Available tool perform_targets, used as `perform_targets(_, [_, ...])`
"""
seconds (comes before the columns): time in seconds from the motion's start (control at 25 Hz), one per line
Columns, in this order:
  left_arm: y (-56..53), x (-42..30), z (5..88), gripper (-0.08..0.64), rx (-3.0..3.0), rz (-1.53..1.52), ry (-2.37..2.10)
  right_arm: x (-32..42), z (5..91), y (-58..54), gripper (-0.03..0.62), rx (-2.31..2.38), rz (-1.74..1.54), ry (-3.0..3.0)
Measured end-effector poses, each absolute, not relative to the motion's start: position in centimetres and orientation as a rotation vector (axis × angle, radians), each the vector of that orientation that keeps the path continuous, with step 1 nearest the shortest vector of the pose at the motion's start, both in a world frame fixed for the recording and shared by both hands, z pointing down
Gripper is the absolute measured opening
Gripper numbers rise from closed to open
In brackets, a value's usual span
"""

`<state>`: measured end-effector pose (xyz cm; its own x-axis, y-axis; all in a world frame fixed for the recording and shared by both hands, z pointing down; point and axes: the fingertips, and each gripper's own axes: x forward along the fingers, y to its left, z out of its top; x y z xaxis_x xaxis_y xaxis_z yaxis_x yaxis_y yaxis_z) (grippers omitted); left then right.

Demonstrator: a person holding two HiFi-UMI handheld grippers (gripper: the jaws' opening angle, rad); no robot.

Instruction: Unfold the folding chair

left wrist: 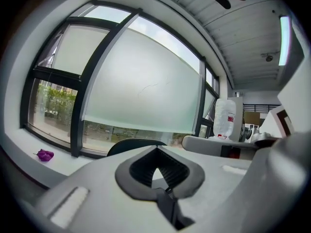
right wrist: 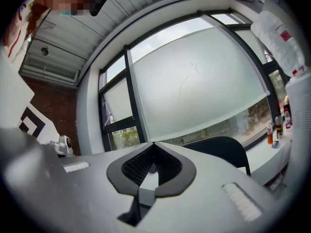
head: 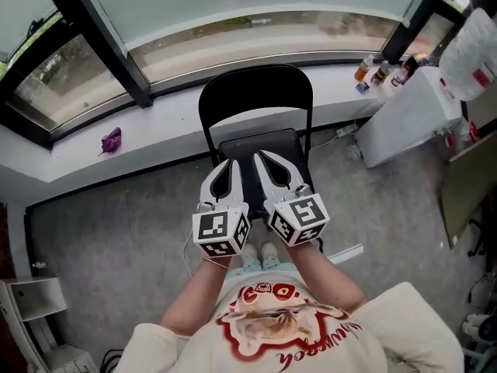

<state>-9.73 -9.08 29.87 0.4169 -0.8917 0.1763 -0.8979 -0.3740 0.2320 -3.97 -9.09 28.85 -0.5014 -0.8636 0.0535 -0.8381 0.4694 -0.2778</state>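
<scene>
The black metal folding chair stands at 12 o'clock from both grippers, backrest toward the grey window sill, seat down and apparently opened out. The left gripper and the right gripper hover over the seat. Each has its jaws closed tip to tip on nothing (each gripper's own view shows only empty air in the notch), so neither has any hold on the chair.

The main risk, as I judge it, is a seat not pushed fully home. The frame could then fold back under load. A nudge from the closed tips could also scoot the chair into the sill.

Count: one chair, two grippers, one small purple object at 10 o'clock from the chair, and roughly three small bottles at 2 o'clock.
</scene>
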Motion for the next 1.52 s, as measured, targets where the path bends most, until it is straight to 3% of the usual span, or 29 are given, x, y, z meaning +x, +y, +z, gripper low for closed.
perform_targets(0.64, [-3.9,-8.1,25.7,0.0,2.444,-0.092,-1.542,-3.0,25.1,-3.9,0.023,-1.479,-0.258,2.643])
perform_targets(1.52, [15.3,10.0,24.3,0.0,2.294,-0.165,-1.826,14.9,24.2,14.4,0.017,-1.124,-0.283,2.826])
